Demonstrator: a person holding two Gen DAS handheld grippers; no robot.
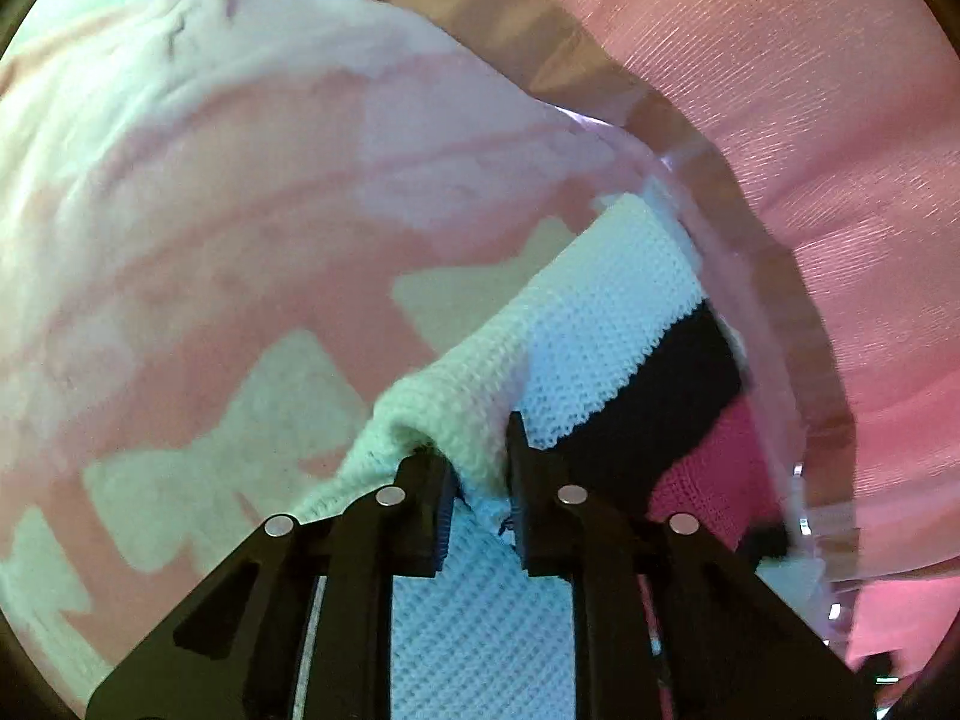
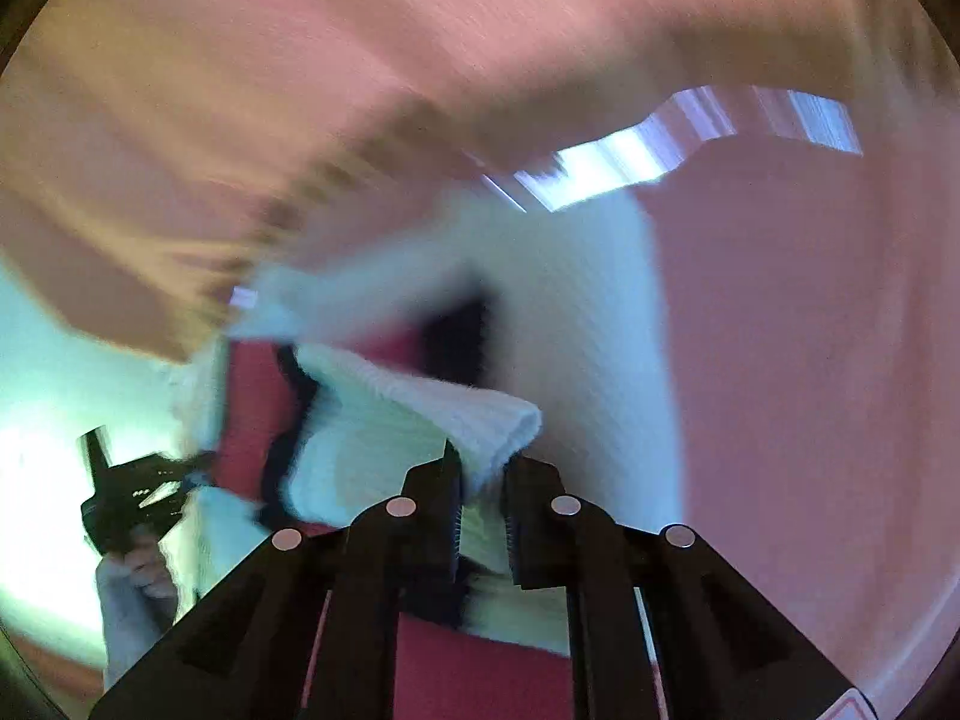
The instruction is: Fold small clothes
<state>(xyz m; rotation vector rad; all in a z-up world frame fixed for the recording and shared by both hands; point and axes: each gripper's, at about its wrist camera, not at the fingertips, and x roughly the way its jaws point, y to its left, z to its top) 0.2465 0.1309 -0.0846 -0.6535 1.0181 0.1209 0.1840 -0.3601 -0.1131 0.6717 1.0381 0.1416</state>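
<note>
A small white knit garment [image 1: 576,324] with a black band [image 1: 672,384] and a bright pink part [image 1: 714,468] hangs between both grippers. My left gripper [image 1: 480,480] is shut on a bunched white edge of it. My right gripper [image 2: 483,480] is shut on another white folded edge [image 2: 480,414] of the same garment; the black band [image 2: 288,420] and pink part [image 2: 252,396] show to its left. The left gripper [image 2: 129,492] and the hand holding it show small at the lower left of the right wrist view. That view is motion-blurred.
A pink blanket with white bow shapes [image 1: 252,228] lies under the garment. A pink ribbed fabric [image 1: 828,120] with a shiny clear edge [image 1: 798,480] fills the right side. Pink and tan cloth [image 2: 360,90] fills the right wrist view, with a bright strip [image 2: 690,144].
</note>
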